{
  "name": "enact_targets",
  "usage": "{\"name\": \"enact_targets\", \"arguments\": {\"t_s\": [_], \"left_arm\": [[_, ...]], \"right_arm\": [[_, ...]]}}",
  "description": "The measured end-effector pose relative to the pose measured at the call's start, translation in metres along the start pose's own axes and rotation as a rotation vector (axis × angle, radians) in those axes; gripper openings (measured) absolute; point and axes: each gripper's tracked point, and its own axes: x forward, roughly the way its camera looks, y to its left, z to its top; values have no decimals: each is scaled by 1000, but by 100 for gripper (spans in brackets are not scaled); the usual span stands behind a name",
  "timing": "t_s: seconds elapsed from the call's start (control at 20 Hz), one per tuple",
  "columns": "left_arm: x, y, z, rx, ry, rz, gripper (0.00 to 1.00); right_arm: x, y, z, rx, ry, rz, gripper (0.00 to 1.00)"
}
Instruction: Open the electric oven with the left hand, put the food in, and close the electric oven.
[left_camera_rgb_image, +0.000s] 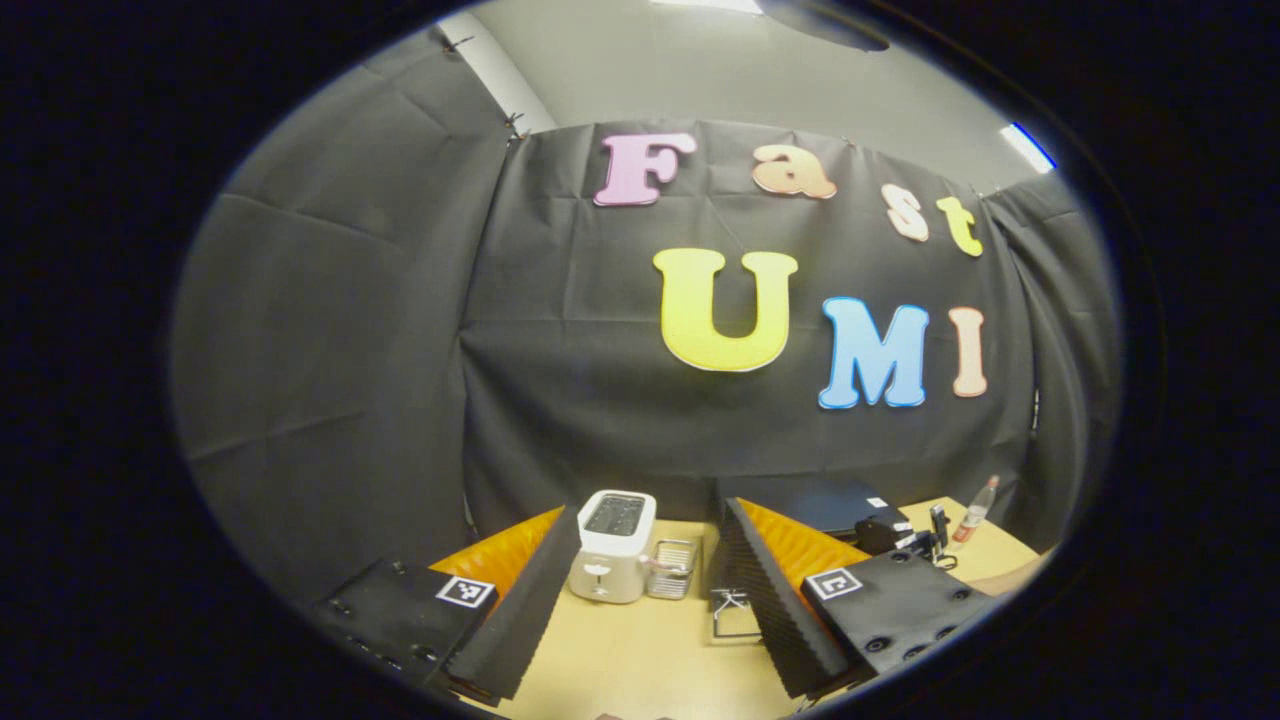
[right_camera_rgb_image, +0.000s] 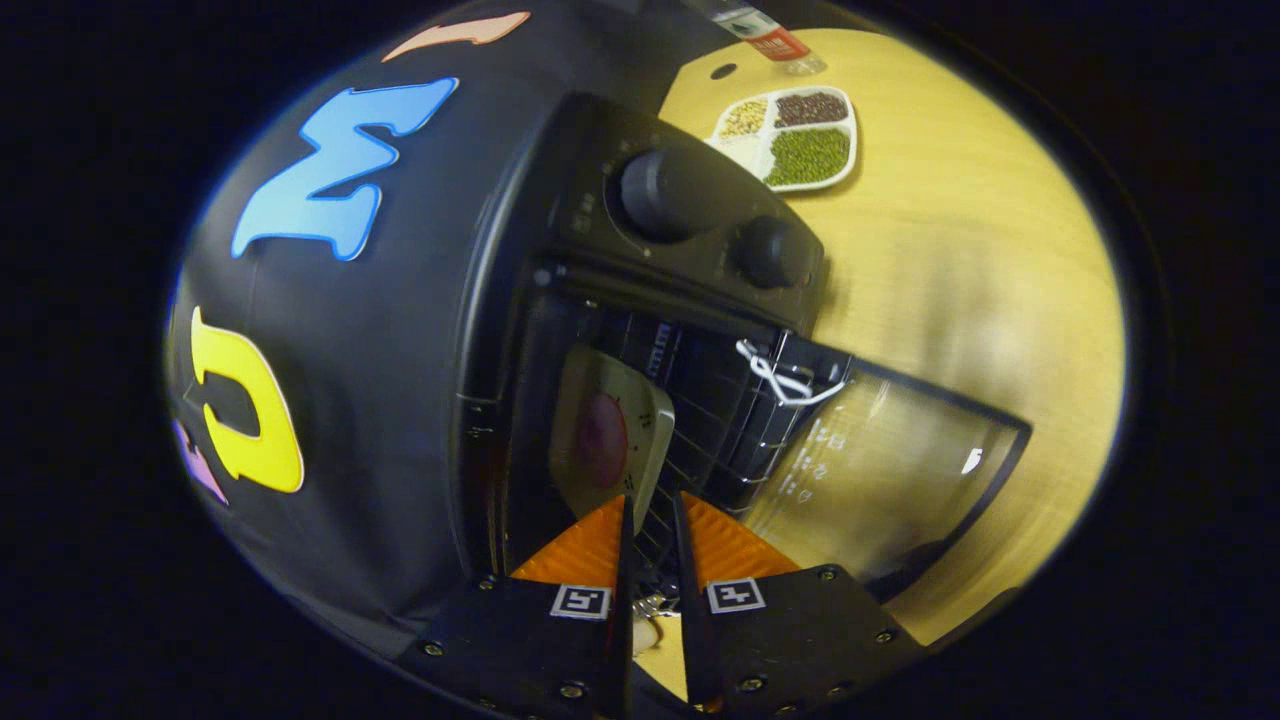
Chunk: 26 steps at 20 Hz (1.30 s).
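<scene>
Oven (right_camera_rgb_image: 600, 300) door (right_camera_rgb_image: 890, 480) hangs open, glass panel down toward table (right_camera_rgb_image: 980, 280). Plate (right_camera_rgb_image: 610, 435) w/ food (right_camera_rgb_image: 603, 440) sits inside oven on rack (right_camera_rgb_image: 720, 420), seen edge-tilted since the right gripper view is rolled.

R gripper (right_camera_rgb_image: 650, 540): fingers nearly together, thin gap betw them, tips at plate's near rim. Can't tell if they pinch the rim or are just clear of it.

L gripper (left_camera_rgb_image: 640, 590): fingers spread wide, holding nothing, up over table facing toaster (left_camera_rgb_image: 612, 545), well away from oven.

Judgement: food is in; release, pull-out & door close remain.

Risks:
- If R fingers grip the rim on withdrawal, plate drags out w/ them, could tip off rack edge.
- Plate looks near rack front; door may knock it on closing.
- White cord (right_camera_rgb_image: 785, 378) loops at door hinge corner, could get pinched.
- L gripper far off; a long swing to door could clip the dish of beans (right_camera_rgb_image: 795, 135) or bottle (right_camera_rgb_image: 765, 35) behind oven.
</scene>
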Motion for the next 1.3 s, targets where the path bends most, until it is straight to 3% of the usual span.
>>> {"name": "enact_targets", "arguments": {"t_s": [0.25,0.4,0.45,0.5,0.55,0.6,0.9,1.1,1.15,1.3], "left_arm": [[2,-41,-3,-12,1,-63,100],[5,-76,-5,-19,2,-107,97],[5,-87,-4,-20,1,-122,100],[6,-99,-5,-19,1,-137,90],[7,-109,-3,-17,1,-152,100],[8,-122,-3,-16,-1,-167,100],[4,-184,13,5,-41,-238,98],[-2,-212,27,9,-77,-250,100],[-3,-218,27,9,-83,-248,99],[-2,-233,24,12,-76,-244,97]], "right_arm": [[-58,-2,26,-260,-17,29,21],[-98,14,41,-415,-50,82,21],[-114,21,46,-466,-65,108,21],[-129,26,54,-527,-86,120,21],[-146,32,62,-591,-109,139,21],[-162,40,69,-658,-134,161,21],[-268,83,122,-976,-398,253,21],[-340,97,160,-1057,-557,288,22],[-351,97,165,-1073,-579,304,30],[-381,93,187,-1115,-663,316,84]]}}
